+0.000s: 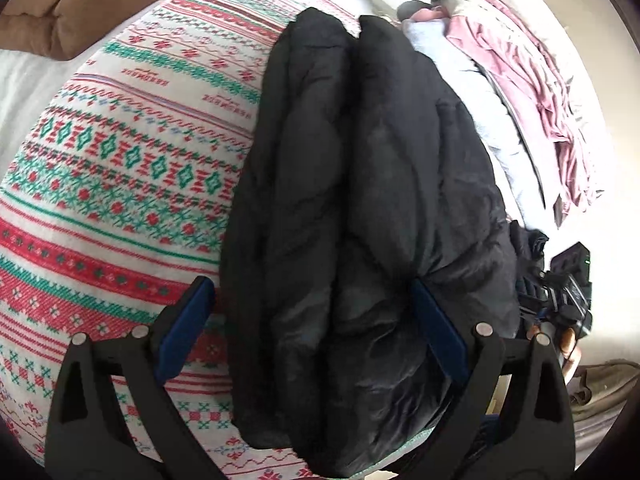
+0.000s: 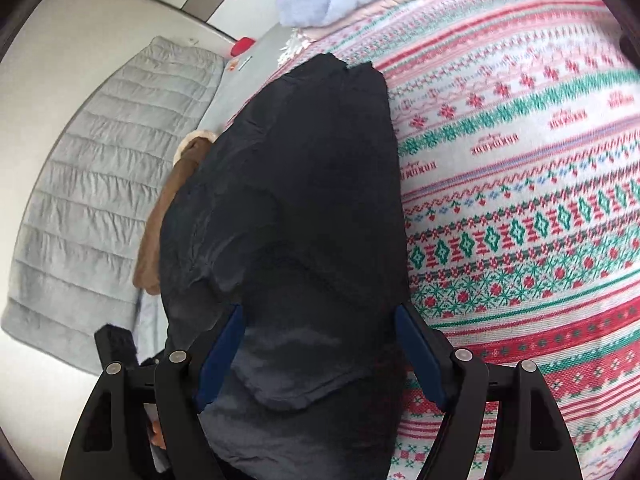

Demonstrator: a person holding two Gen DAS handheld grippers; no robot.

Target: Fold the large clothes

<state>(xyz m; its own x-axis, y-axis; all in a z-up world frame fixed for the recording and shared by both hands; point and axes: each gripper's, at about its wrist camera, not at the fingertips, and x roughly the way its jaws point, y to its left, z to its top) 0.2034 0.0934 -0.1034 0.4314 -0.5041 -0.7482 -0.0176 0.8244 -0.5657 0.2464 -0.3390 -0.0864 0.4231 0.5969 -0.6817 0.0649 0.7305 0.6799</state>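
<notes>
A black padded jacket (image 1: 360,184) lies folded lengthwise on a red, green and white patterned blanket (image 1: 120,168). My left gripper (image 1: 312,292) stands wide open around the jacket's near end, its blue pads on either side of the bulk. In the right wrist view the same black jacket (image 2: 288,200) runs up the middle over the blanket (image 2: 520,184). My right gripper (image 2: 320,320) is also wide open, with the jacket's near end between its blue pads. Neither gripper pinches the cloth.
A pink garment (image 1: 532,92) and a pale blue one (image 1: 492,128) lie right of the jacket. A brown cushion (image 1: 72,20) sits far left. A grey quilted cover (image 2: 104,184) and a brown furry garment (image 2: 168,208) lie left in the right wrist view.
</notes>
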